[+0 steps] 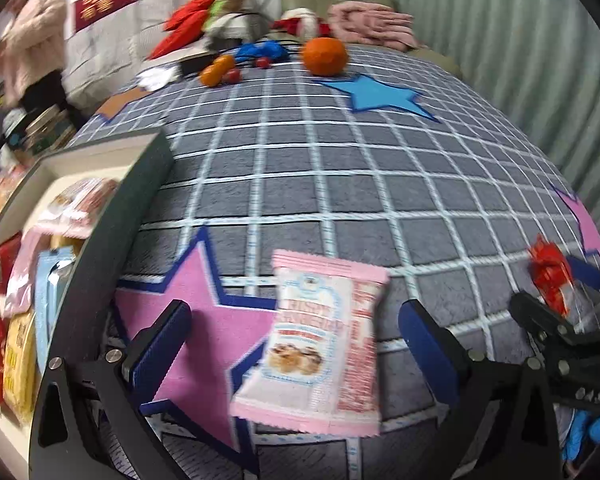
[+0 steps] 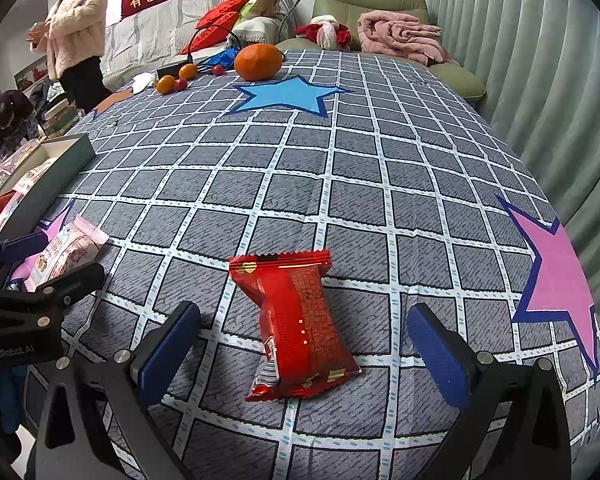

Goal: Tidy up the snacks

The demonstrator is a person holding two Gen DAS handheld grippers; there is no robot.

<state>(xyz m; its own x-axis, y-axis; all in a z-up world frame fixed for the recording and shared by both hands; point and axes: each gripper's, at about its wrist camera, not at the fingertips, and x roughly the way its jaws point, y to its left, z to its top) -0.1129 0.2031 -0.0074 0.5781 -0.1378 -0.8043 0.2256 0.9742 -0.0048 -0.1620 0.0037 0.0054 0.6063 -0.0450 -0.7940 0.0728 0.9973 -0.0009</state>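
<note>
Two snack packets on a checked grey cloth (image 2: 340, 168) with stars. Left gripper (image 1: 296, 344) spread wide, pads clear of the pink packet (image 1: 316, 344) lying flat between them, partly over a pink star (image 1: 204, 320); print on the packet smeared by blur, only a picture of round biscuits readable. Right gripper (image 2: 304, 348) likewise wide apart around the red packet (image 2: 296, 320), touching neither side, small text on the wrapper too fine to read. Box (image 1: 112, 152) at the left edge, dark outside and pale inside, cut off by the frame, holding several packets (image 1: 20, 344) in red, yellow, blue and pink, count unclear. Far end of the cloth: a large orange (image 2: 259, 61), smaller fruit (image 2: 166, 84) beside it, a blue bag (image 2: 224, 57) half hidden behind. Beyond, a sofa (image 2: 160, 40) with red cushions, a green armchair (image 2: 364, 4) with a pink blanket (image 2: 400, 36), and a person in a pale jacket (image 2: 76, 32) standing at left.
</note>
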